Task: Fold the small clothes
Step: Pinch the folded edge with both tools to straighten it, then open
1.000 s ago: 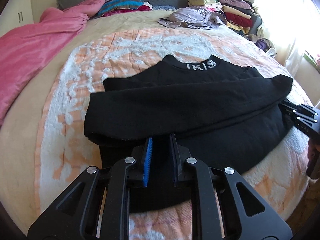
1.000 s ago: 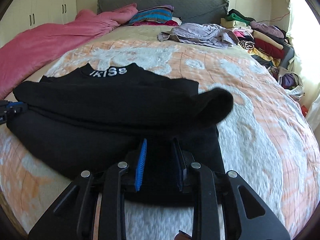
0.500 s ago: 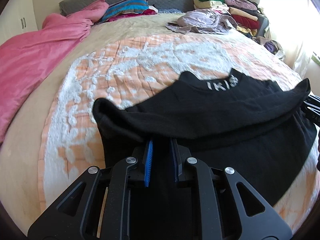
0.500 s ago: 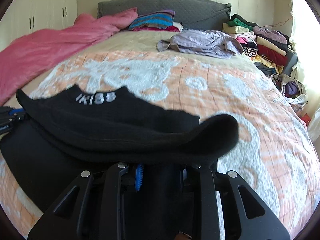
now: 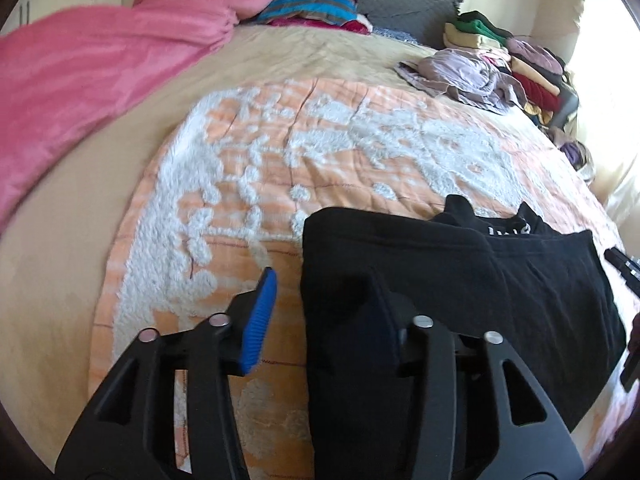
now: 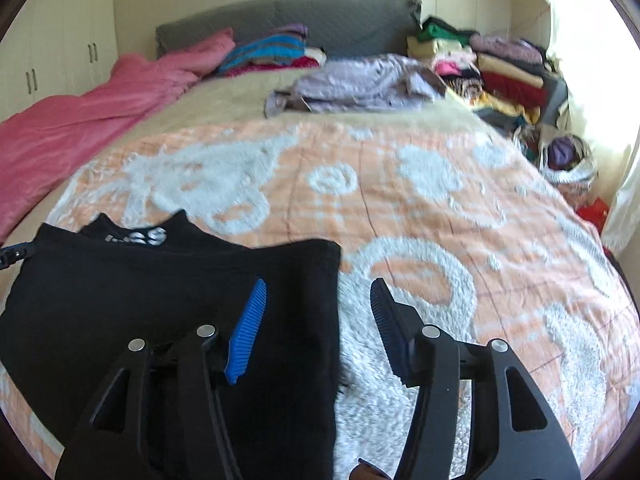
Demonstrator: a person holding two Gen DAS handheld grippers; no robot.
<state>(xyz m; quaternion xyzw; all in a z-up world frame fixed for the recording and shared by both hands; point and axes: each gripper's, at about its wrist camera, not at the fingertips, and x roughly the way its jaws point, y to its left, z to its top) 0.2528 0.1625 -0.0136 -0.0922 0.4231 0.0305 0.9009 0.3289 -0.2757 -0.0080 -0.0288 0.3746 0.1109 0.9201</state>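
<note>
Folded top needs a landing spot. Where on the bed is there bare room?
Free: the orange-and-white blanket right of the black top, and the stretch beyond its collar toward the lilac garment. Crowded: the stacked clothes far right, the pink duvet along the left.

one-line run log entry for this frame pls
stage: fold laid | left gripper: opening, released | right gripper: opening, released | black knit top: folded on orange-white bedspread

Black on peach and white

A black top (image 6: 168, 320) with white collar lettering lies on a peach bedspread (image 6: 400, 208) patterned in fluffy white, beside a pink blanket (image 5: 80, 80), striped pillow (image 5: 308, 8) and grey headboard (image 6: 340, 20).
</note>
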